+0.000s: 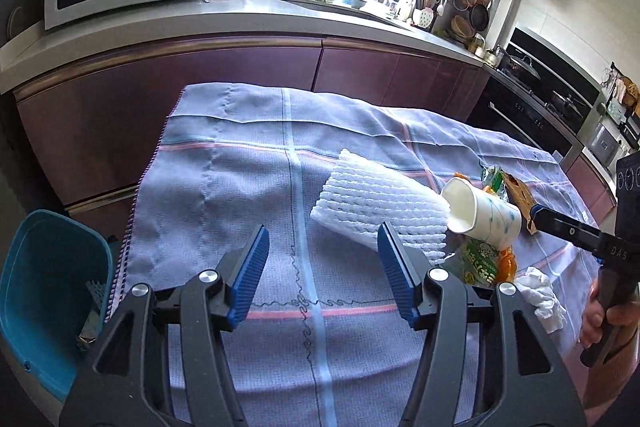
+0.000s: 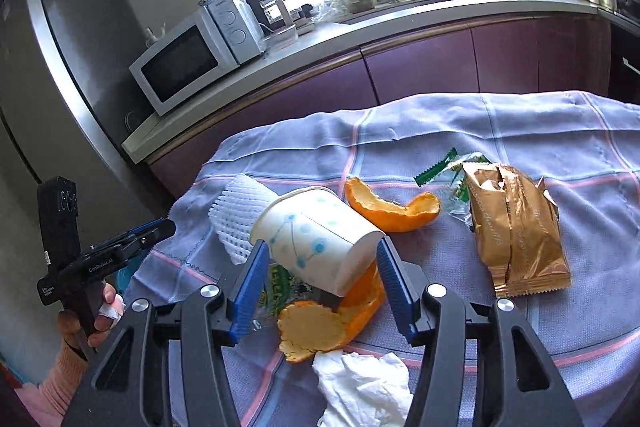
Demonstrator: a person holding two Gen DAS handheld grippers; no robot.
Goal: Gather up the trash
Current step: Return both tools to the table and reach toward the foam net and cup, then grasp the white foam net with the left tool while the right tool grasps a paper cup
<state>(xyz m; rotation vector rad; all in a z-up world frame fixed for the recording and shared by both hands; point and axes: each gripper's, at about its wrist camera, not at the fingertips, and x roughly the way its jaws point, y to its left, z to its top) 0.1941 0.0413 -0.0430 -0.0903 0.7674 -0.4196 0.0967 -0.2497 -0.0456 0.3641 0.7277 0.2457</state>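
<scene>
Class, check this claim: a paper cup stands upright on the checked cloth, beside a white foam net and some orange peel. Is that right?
One detail is wrong: the paper cup lies on its side, not upright, as the right wrist view shows. It does sit on the checked cloth, beside the white foam net and orange peel.

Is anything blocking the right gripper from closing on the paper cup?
Nothing visible does. The paper cup lies tipped on its side with its base end between the open right gripper fingers, the gap otherwise free. An orange peel and a green wrapper lie underneath it, so a low grab might catch them too.
</scene>
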